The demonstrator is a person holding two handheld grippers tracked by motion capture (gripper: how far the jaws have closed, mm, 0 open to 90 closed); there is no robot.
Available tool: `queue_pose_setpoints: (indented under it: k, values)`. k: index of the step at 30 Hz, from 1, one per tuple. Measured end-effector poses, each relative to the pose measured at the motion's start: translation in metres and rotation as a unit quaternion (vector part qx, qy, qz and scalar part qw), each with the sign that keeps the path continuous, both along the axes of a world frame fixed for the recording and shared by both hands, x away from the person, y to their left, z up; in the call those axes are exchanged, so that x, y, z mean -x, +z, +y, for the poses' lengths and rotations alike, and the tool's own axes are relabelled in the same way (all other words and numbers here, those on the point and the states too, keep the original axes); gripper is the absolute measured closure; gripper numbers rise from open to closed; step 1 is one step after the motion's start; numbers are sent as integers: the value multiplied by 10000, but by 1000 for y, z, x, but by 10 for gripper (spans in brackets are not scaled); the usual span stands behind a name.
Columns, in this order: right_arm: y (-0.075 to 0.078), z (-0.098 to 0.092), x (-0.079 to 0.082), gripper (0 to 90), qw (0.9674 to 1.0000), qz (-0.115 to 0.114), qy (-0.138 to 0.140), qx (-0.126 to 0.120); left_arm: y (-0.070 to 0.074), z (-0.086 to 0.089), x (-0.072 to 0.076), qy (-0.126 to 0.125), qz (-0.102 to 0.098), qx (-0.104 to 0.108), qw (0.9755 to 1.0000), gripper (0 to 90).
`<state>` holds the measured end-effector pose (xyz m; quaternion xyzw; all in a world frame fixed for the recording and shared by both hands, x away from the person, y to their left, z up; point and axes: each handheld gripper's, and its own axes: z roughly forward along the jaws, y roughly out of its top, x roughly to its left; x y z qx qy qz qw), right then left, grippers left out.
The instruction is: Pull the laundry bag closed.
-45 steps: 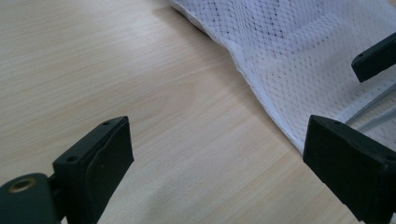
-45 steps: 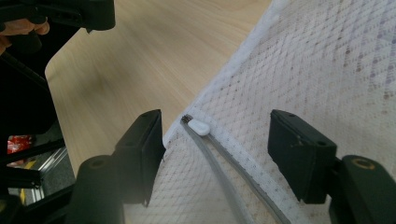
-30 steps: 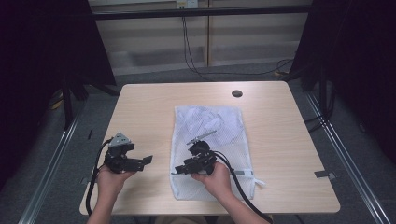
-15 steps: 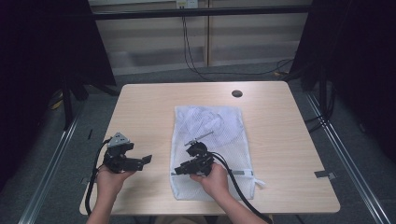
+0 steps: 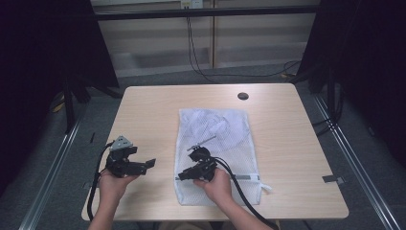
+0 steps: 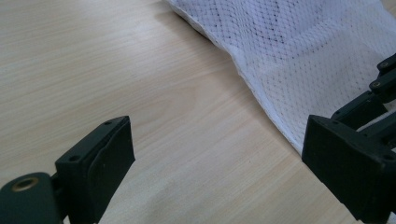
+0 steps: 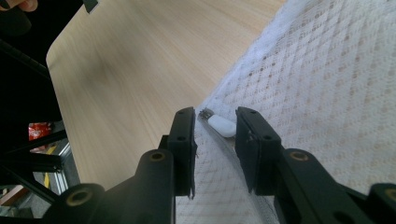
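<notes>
Two tools over the pale wooden counter point(image 5: 153, 110), one in each hand.

Mesh laundry bag point(image 5: 218, 143): white, lying flat on the counter a little right of centre, long axis running away from the person. Zipper along its near end; white zipper pull point(image 7: 222, 125) sits near the bag's near left corner.

Right tool point(image 5: 184, 175): held low over the near left part of the bag, tips pointing toward the bag's left edge. Cable trails off the near edge of the counter across the bag. In the right gripper view the two black jaws stand on either side of the zipper pull, a narrow gap apart; they have just been closing, with the pull between them. Pads not pressing on the pull; a sliver of mesh shows on each side of it. So released, nothing gripped.

Left tool point(image 5: 148, 164): held above bare counter, well left of the bag, tips pointing toward it. In the left gripper view its jaws stand wide apart with bare wood between them; bag edge point(image 6: 261, 100) lies ahead and to the right. Released, nothing held.

Round dark grommet point(image 5: 243, 96) in the counter near the far edge, beyond the bag.
</notes>
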<state>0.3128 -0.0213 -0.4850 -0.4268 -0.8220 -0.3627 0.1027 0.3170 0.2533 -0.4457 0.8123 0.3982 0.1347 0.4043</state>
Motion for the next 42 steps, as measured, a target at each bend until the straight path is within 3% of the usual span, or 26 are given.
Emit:
queue_pose_setpoints:
  k: [21,36,42]
  values:
    - [-1,4,-6,686,9997,214,-65,-21,-1,-1,-1,-22,51,-11,10000,96]
    - [-4,10,-7,667,9997,231,-47,-36,-1,0,-1,-11,35,-24,10000,98]
    - [-1,12,-6,719,9996,256,5,-86,-1,-1,-1,4,37,-14,10000,99]
